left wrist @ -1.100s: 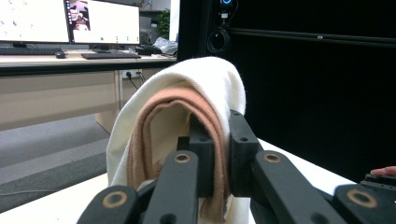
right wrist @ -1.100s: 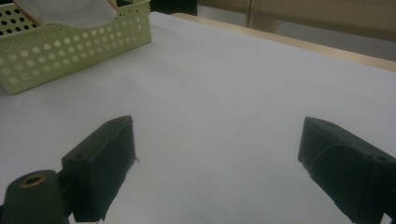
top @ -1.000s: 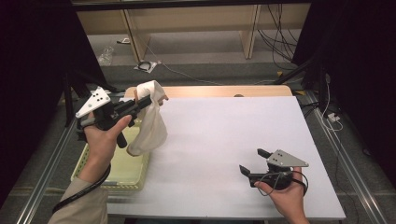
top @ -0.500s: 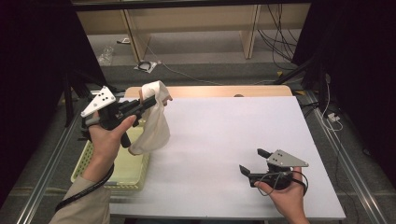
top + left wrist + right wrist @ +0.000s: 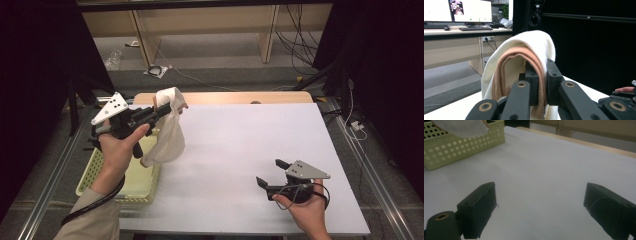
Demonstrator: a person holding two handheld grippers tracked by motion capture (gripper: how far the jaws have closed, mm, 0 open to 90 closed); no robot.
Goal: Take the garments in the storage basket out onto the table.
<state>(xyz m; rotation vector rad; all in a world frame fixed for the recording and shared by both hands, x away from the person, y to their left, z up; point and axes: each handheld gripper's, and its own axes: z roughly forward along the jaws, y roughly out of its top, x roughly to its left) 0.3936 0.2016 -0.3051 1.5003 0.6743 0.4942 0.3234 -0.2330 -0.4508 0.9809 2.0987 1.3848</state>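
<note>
A cream sock with a tan cuff [image 5: 168, 131] hangs from my left gripper [image 5: 162, 111], which is shut on its upper end above the table's left edge. In the left gripper view the sock [image 5: 524, 62] drapes over the closed jaws, tan ribbing inside the cream fabric. The sock's lower end dangles over a pale green perforated basket [image 5: 128, 186] at the left side of the white table [image 5: 250, 145]. My right gripper [image 5: 271, 174] rests low near the front right of the table, open, with nothing between its fingers [image 5: 477, 207].
The basket [image 5: 461, 147] sits at the table's left front edge, with the sock's hanging end above it in the right gripper view. A wooden strip [image 5: 240, 97] runs along the table's far edge. Cables and a wooden frame lie on the floor beyond.
My left gripper has carried the sock slightly to the right and toward the table. The right gripper has stayed where it was.
</note>
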